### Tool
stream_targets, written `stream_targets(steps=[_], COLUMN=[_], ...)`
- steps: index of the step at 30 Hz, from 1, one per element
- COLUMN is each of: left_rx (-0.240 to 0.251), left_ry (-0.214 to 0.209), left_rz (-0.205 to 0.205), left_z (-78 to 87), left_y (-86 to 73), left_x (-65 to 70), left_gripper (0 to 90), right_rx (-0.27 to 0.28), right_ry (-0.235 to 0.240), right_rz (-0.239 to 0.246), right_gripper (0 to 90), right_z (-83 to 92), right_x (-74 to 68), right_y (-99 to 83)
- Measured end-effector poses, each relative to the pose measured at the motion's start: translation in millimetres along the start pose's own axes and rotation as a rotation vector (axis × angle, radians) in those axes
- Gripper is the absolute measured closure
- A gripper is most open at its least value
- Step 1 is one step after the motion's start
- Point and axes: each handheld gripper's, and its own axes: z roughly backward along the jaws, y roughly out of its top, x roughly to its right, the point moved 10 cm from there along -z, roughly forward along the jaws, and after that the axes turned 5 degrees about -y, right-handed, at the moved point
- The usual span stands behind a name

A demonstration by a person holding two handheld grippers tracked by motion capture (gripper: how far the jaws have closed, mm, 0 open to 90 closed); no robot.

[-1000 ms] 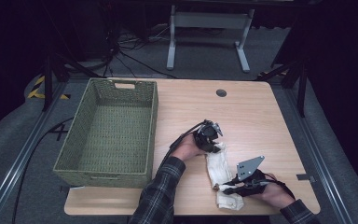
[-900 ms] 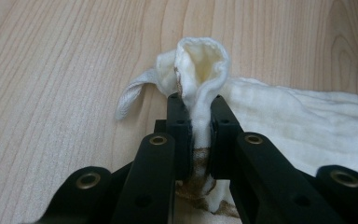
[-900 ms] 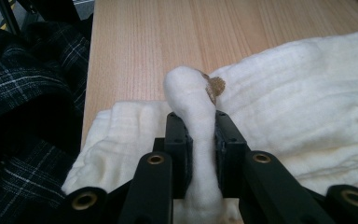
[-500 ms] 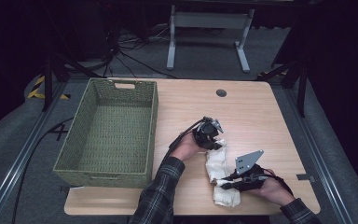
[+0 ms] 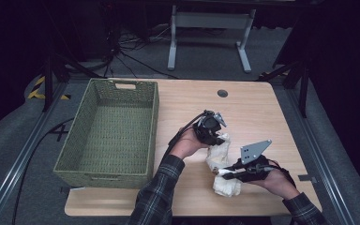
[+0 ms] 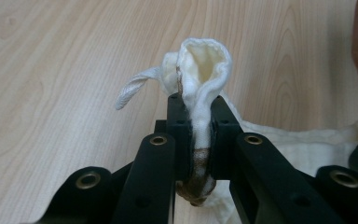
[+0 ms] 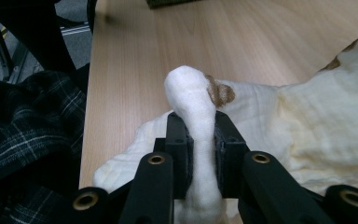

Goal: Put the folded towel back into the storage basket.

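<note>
cloth, cream-white and crumpled, lies on the near right part of the wooden table, pinched at two spots. biggest thing around it is the table itself, pale wood with a small dark grommet hole near the far edge. next in size, the green woven basket sits on the table's left side, well apart from the cloth, nothing between them but bare wood and a plaid sleeve. down to the hands now: left gripper has its jaws pressed on a folded edge of the cloth, a brown stain and a small white loop showing right there. right gripper clamps another bunched fold, a brown patch just beyond its jaws, with the grey three-cornered plate on top in the high view. no writing or labels readable anywhere.
</note>
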Motion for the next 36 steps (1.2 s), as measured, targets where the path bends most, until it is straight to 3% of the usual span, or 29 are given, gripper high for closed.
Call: stream_targets(steps=[3, 11, 16, 23, 29, 36], left_rx=[0.014, 0.047, 0.044, 0.089, 0.076, 0.104], left_ry=[0.010, 0.034, 0.025, -0.008, 0.024, 0.050], left_rz=[0.014, -0.019, -0.030, -0.020, -0.034, -0.019], left_z=[11.5, 47.3, 60.7, 87.7, 111.9, 137.0], left_y=[7.0, 22.3, 21.4, 23.2, 17.8, 12.2], left_x=[-0.3, 0.3, -2.4, -2.8, -5.0, -12.9], left_gripper=[82.5, 82.5, 82.5, 82.5, 82.5, 82.5], right_rx=[0.022, 0.045, 0.049, 0.076, 0.085, 0.091], right_ry=[0.006, 0.011, 0.001, -0.003, -0.001, 0.009], right_rz=[-0.003, 0.004, 0.007, -0.005, 0.014, 0.027], right_gripper=[80.0, 80.0, 80.0, 80.0, 80.0, 79.9], right_z=[3.3, 7.9, 8.6, 10.5, 10.3, 4.2], right_x=[2.2, 8.1, 11.9, 17.0, 14.8, 16.2], right_y=[11.3, 40.1, 54.2, 79.4, 98.9, 121.4])
